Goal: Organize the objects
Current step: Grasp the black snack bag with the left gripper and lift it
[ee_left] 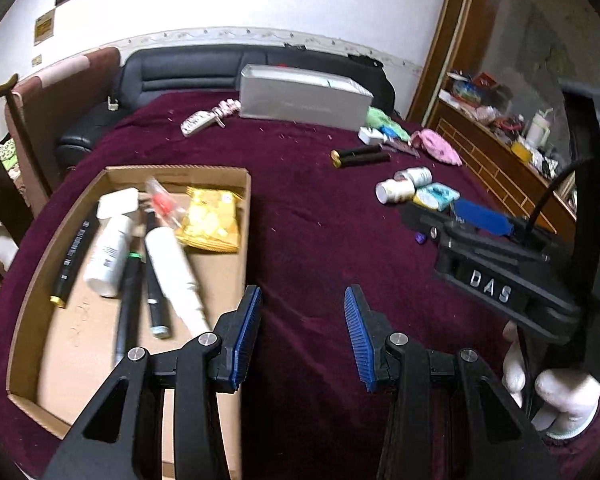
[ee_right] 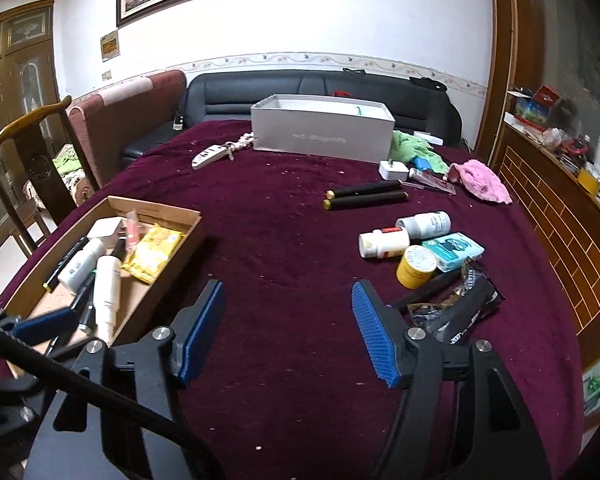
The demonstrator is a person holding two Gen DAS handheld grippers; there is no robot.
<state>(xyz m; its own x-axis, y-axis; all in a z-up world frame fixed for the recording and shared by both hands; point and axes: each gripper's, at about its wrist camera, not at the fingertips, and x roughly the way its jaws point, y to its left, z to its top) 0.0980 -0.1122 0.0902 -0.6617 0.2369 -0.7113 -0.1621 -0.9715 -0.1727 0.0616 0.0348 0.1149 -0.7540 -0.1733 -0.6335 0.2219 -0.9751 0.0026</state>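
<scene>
Two open grippers above a half-sorted table — cardboard tray at left, loose items at right.

Left to right: the cardboard tray [ee_right: 156, 276] already holds markers, white tubes and a yellow packet [ee_right: 152, 255]. The left gripper [ee_left: 302, 336] hovers by its near corner, jaws wide, holding nothing. The right gripper [ee_right: 288, 334] hangs over bare cloth, equally wide and empty. Beyond it lie two black pens [ee_right: 364, 196], white bottles [ee_right: 382, 243], a yellow jar [ee_right: 416, 266] and a black wrapper [ee_right: 464, 306]. Likely next: approach the jar from above, closing squarely across it — neighbours touch it, while the centre cloth offers a free carrying path.
</scene>
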